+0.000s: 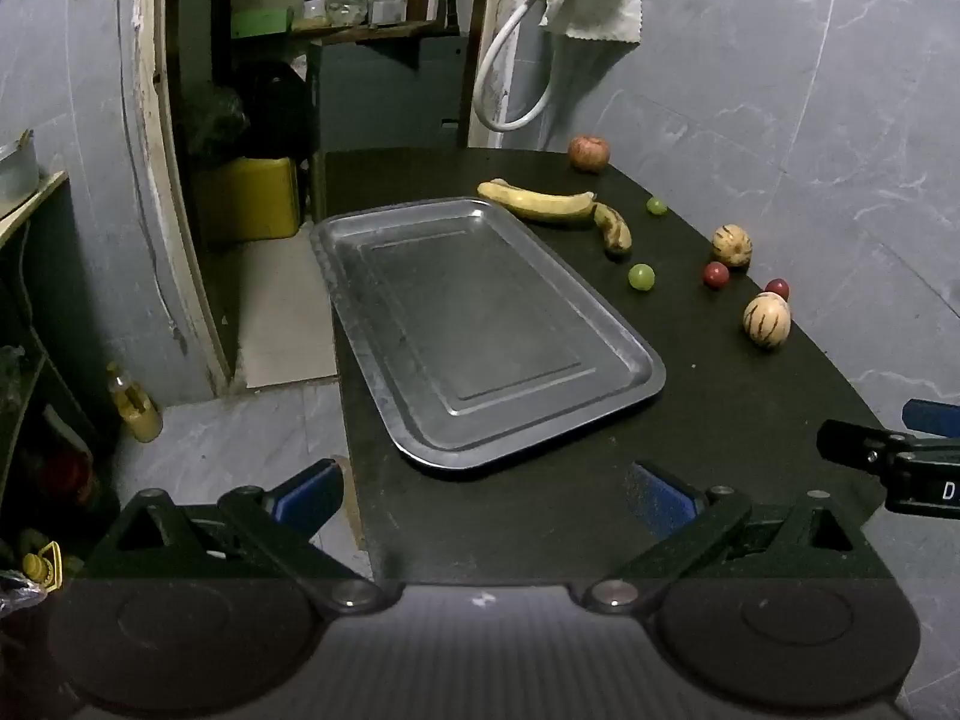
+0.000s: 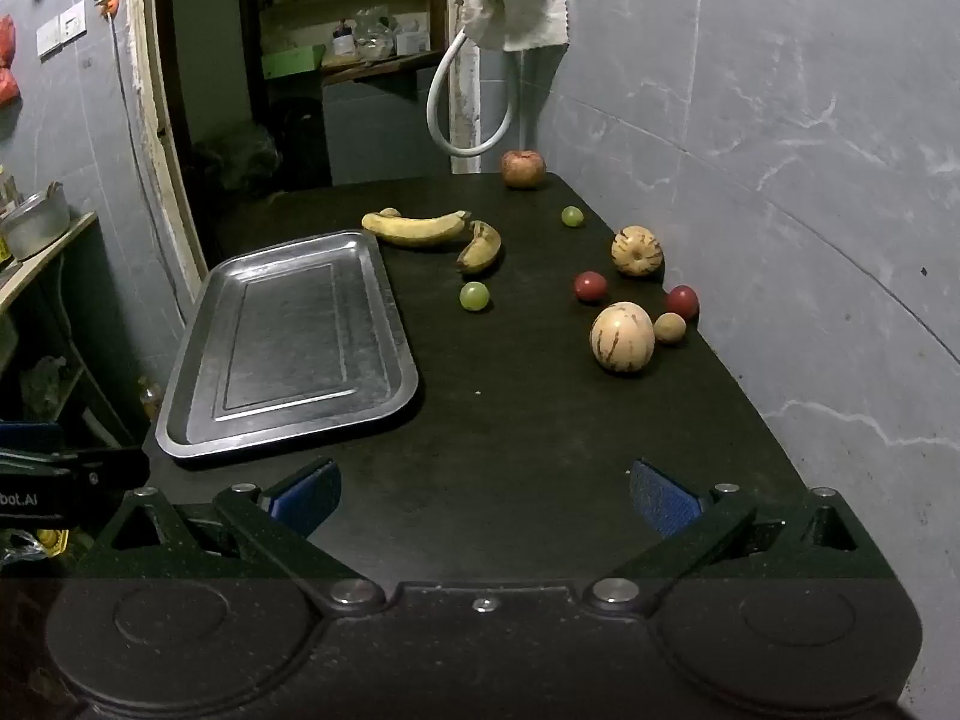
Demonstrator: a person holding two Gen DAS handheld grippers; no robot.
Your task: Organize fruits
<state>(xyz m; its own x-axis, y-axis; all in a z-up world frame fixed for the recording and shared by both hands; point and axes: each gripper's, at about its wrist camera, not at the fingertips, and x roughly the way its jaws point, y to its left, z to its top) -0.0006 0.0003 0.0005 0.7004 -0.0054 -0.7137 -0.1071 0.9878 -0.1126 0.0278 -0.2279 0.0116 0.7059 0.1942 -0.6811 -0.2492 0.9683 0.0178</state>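
An empty steel tray (image 1: 651, 369) (image 2: 174, 420) lies on the black table. Right of it, loose fruit is scattered: a long banana (image 1: 540, 203) (image 2: 417, 228), a short spotted banana (image 1: 615, 229) (image 2: 482, 249), an apple (image 1: 589, 153) (image 2: 523, 168), two green grapes (image 1: 641, 276) (image 2: 474, 296), two striped melons (image 1: 766, 320) (image 2: 621, 336), two red fruits (image 1: 716, 274) (image 2: 590, 286) and a small tan fruit (image 2: 669, 327). My left gripper (image 1: 483, 498) is open at the near table edge, below the tray. My right gripper (image 2: 483, 495) is open over the near table, holding nothing.
A grey tiled wall (image 2: 780, 150) runs along the table's right side. A doorway with shelves (image 1: 336, 0) and a yellow container (image 1: 249, 198) lies beyond the far-left corner. A white hose (image 2: 441, 114) and cloth hang behind the apple. A bottle (image 1: 135, 399) stands on the floor to the left.
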